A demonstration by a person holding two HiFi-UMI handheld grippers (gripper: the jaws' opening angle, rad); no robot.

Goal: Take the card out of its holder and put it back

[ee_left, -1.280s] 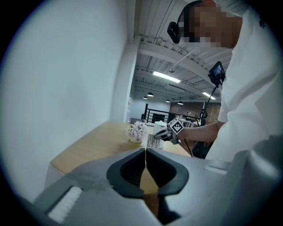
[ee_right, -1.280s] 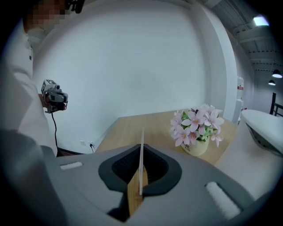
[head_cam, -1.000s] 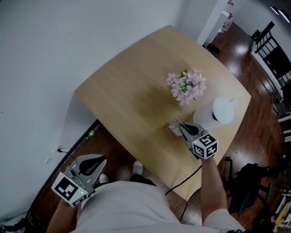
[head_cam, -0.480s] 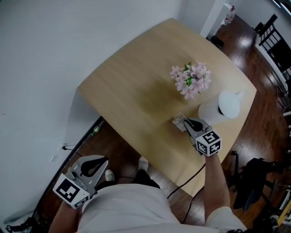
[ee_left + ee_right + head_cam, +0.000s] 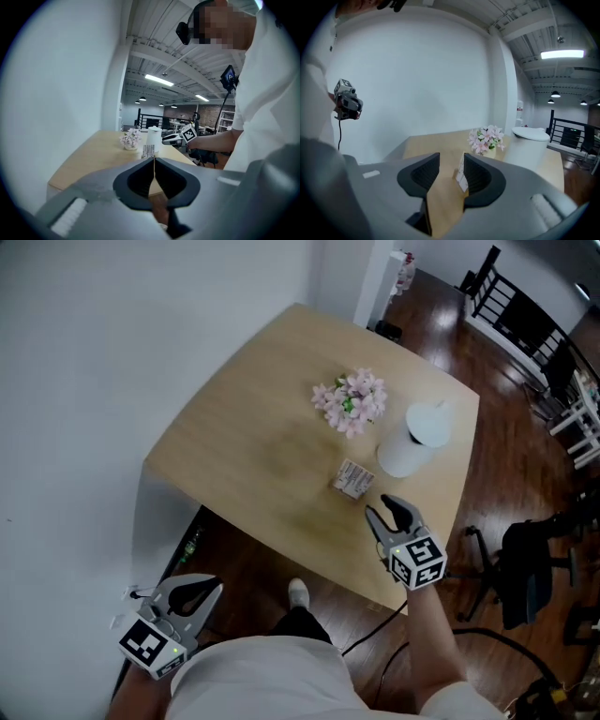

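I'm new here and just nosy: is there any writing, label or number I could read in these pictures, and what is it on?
Nothing here is readable.
Card in its holder: printed lines, too small to read.
Marker cubes: black-and-white square patterns, no letters.
White container: no label visible.
Red-and-white patch on the far pillar: too small to read.
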